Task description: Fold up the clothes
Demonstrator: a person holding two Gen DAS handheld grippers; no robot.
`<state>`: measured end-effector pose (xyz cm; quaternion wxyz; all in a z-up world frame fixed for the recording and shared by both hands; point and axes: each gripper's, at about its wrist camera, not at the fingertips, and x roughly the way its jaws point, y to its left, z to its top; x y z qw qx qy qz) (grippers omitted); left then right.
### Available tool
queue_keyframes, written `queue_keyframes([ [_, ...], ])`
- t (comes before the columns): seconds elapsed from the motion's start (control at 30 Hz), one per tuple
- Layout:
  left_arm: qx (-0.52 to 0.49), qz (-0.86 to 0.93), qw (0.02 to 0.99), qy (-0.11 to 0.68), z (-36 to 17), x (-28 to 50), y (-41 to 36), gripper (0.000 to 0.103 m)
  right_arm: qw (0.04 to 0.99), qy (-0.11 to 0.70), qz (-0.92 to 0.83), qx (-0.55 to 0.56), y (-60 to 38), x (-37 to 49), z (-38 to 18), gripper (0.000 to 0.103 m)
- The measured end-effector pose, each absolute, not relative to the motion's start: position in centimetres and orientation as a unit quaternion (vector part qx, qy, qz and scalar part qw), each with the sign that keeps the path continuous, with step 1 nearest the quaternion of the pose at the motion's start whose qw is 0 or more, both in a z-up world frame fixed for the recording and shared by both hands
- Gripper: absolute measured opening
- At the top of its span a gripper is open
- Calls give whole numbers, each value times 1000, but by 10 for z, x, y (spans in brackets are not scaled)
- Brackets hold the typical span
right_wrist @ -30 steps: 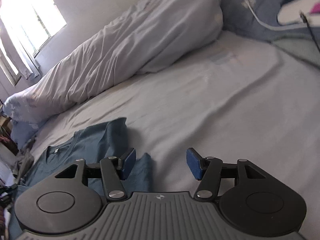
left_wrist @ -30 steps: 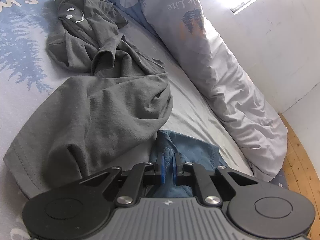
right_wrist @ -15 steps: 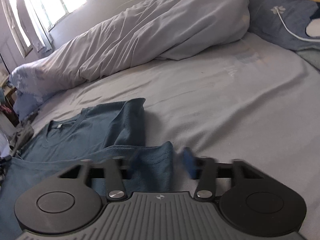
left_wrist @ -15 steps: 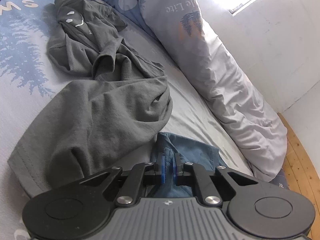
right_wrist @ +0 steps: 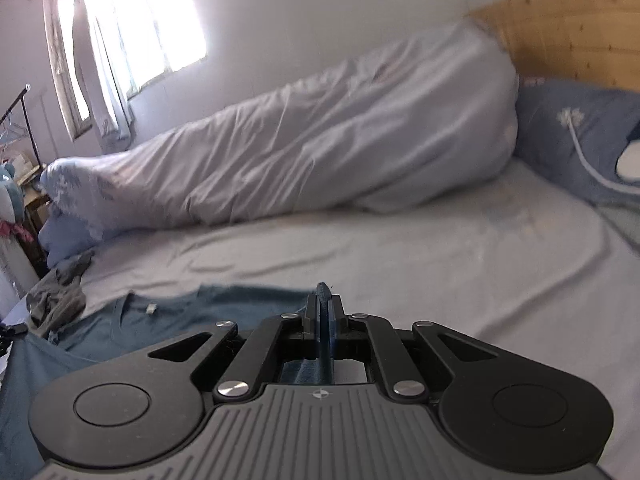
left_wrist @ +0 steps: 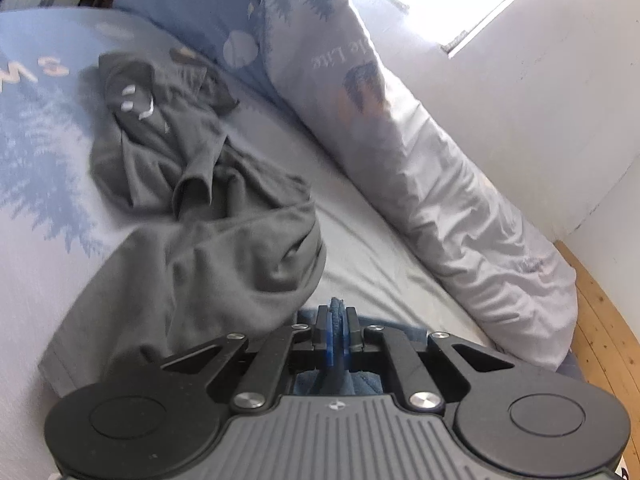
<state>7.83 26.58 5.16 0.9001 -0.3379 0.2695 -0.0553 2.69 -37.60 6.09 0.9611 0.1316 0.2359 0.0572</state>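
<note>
A home bedroom: a bed (right_wrist: pixel 440 264) with a pale sheet fills the room. Along its far side lies a rolled duvet (right_wrist: pixel 304 152), a wooden headboard (right_wrist: pixel 568 28) stands at its end, and a curtained window (right_wrist: pixel 132 24) glows beyond it.

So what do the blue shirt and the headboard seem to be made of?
Blue shirt: probably soft cotton knit, matte; it lies limp in gentle folds, with a small neck label. Headboard: looks like light wood, smooth, perhaps varnished; pale yellow boards with faint knots and seams.
</note>
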Motion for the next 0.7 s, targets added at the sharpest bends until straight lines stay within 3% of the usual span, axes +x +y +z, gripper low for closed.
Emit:
queue_keyframes([
  [0.43, -291, -31, 924, 244, 91, 117, 258, 2, 972, 218, 48, 76, -370, 74, 85, 2],
  [0.7, -267, -8, 928, 258, 87, 175, 252, 2, 972, 222, 45, 56, -368, 129, 92, 2],
])
